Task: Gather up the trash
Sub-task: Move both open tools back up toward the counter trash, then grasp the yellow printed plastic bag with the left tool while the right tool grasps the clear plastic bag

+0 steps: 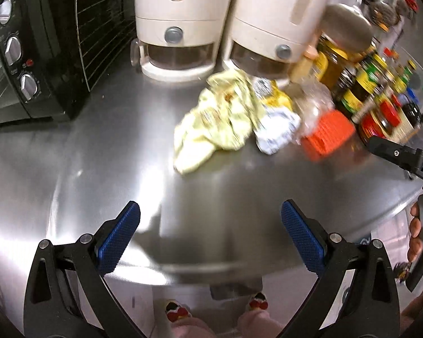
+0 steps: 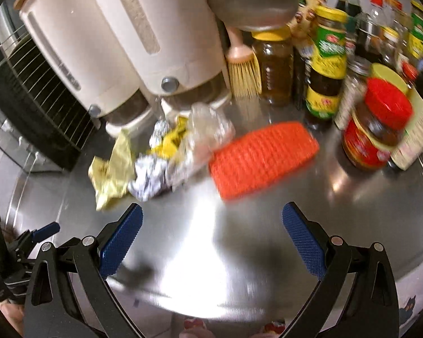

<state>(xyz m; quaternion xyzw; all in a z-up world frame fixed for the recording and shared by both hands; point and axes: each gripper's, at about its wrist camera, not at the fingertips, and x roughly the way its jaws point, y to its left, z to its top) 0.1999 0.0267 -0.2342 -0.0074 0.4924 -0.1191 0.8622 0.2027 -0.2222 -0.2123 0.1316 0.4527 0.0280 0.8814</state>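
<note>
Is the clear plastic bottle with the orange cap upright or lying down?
Lying down: the bottle rests on its side on the steel counter, cap pointing toward the camera.

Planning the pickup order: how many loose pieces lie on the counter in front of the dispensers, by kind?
Pale yellow-green wrapper: 1
Crumpled foil wrapper with yellow: 1
Clear crumpled plastic: 1
Orange ribbed piece: 1
Total: 4

Left wrist view set behind left gripper [image 1: 210, 233], looking forward and down over steel counter [image 1: 98, 169] from its front edge, trash pile [image 1: 234, 118] seen from its left; right wrist view set behind right gripper [image 2: 212, 235], nearer pile [image 2: 160, 152], angled toward jars [image 2: 327, 64]; pile, orange object [image 2: 263, 159], white canisters [image 2: 172, 36] shared by both.
</note>
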